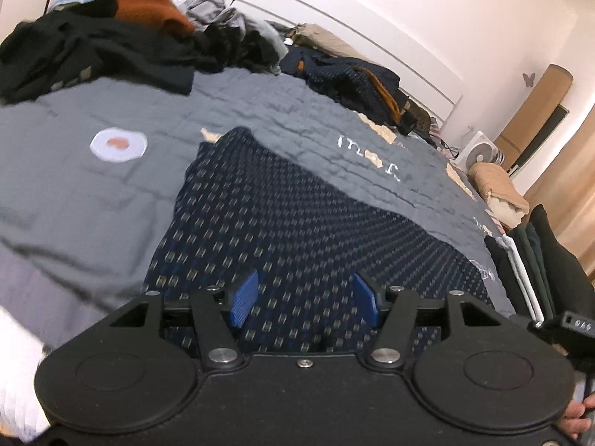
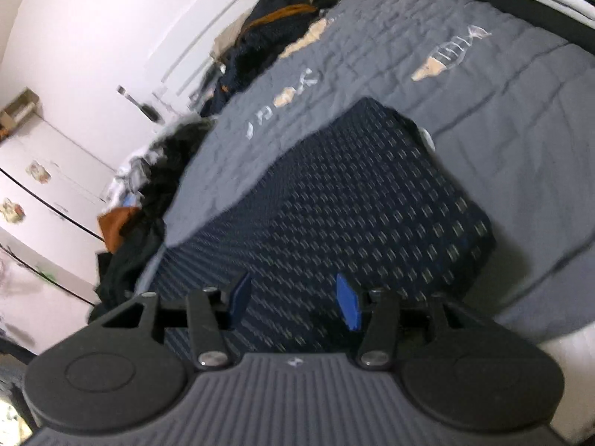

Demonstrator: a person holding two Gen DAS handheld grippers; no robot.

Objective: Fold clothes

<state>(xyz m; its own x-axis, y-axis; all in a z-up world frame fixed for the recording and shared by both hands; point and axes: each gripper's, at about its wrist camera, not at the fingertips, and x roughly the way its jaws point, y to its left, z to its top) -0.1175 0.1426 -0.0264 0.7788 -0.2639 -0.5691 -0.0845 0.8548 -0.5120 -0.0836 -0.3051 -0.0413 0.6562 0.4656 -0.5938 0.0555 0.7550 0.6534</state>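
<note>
Lying flat on the bed, the navy garment (image 1: 282, 230) with its small pale pattern fills the lower middle of both views; in the right wrist view (image 2: 353, 204) it looks like a folded rectangle with a clean far corner.

The left gripper (image 1: 305, 299) hangs over the near part of this garment. Its blue fingers (image 1: 243, 299) stand apart, about half open, and only the fabric below shows in the gap; nothing is held between them. The right gripper (image 2: 293, 306) is over the near edge of the same garment, and its blue fingers (image 2: 347, 306) are also parted about halfway and hold nothing. Whether any fingertip touches the cloth, I cannot tell.

Under the garment is the grey quilt (image 1: 111, 186), with a white round patch (image 1: 118, 144) at the left of the left wrist view and pale stitched figures (image 2: 452, 54) at the upper right of the right wrist view.

In the upper left of the left wrist view there is a heap of clothes (image 1: 111, 44), black, rust and grey. Another dark pile (image 1: 353, 78) is in the upper middle, along the white headboard (image 1: 372, 44). At the right edge is a stack of folded clothes (image 1: 531, 260), and above it a beige folded piece (image 1: 498, 193) and a white fan (image 1: 479, 152).
</note>
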